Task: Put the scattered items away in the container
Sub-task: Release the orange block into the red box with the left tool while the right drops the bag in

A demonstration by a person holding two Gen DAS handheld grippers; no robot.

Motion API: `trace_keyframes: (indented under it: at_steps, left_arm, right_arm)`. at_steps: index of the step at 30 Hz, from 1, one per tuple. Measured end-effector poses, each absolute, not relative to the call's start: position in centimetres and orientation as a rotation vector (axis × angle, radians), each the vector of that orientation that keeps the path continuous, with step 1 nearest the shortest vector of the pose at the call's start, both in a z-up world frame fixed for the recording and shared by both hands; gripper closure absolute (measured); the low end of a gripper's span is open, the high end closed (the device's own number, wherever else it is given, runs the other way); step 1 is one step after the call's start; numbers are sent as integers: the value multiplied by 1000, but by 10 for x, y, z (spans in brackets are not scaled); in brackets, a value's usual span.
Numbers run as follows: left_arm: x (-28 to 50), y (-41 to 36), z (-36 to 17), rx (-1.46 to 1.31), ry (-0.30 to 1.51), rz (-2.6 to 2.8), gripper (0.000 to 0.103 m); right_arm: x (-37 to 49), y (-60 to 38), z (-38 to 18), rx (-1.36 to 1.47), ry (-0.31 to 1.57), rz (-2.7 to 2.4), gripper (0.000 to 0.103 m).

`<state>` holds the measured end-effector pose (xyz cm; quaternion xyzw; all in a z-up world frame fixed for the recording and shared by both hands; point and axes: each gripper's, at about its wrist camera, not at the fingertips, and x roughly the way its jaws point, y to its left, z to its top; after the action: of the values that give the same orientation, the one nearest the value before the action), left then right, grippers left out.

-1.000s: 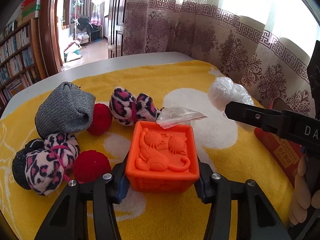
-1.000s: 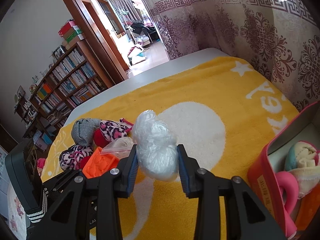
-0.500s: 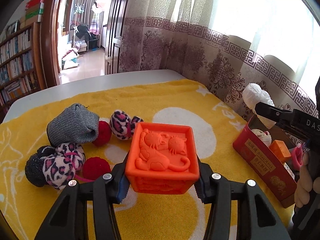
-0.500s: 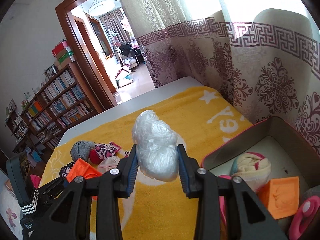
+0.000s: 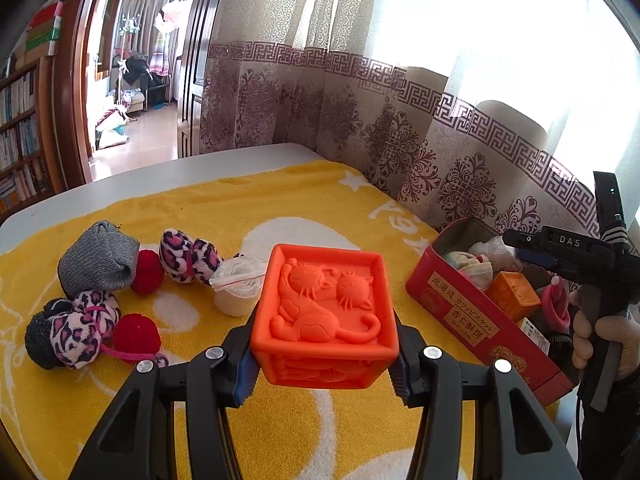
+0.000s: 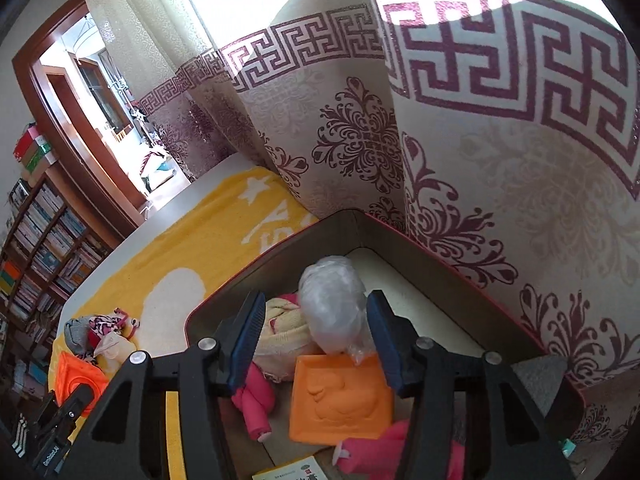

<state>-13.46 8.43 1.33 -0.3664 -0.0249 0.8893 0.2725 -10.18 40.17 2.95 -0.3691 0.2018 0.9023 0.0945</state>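
Note:
My left gripper is shut on an orange cat-relief block, held above the yellow towel. The red tin stands at the right, holding another orange block and soft items. My right gripper is open over the tin. The white plastic-wrapped bundle lies between its fingers inside the tin, beside an orange block. On the towel lie a grey knit hat, two red pompoms, leopard-print socks and a bagged white roll.
The patterned curtain hangs close behind the tin. The table's far white edge borders the towel. A bookshelf and doorway are beyond. The right hand with its gripper is at the tin's right.
My right gripper carried the white bundle over the tin, lowered it inside and opened. My left gripper lifted the orange block higher above the towel and swung towards the tin.

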Motion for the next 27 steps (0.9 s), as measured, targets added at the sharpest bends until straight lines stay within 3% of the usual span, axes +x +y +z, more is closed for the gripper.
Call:
trace_keyframes:
  at_steps: [14,19,27]
  left_arm:
    - [-137,169,29,-971,-64,2250,49]
    - [-140,213,39,-929,-23,2193,49]
    - [-149,266,35,-934,30,2096,48]
  right_arm:
    - [-72,396,56,-852,548,2771,40]
    - [-65,394,69,-746,505,2791,34]
    - [-67,402,69,-746,546,2785,33]
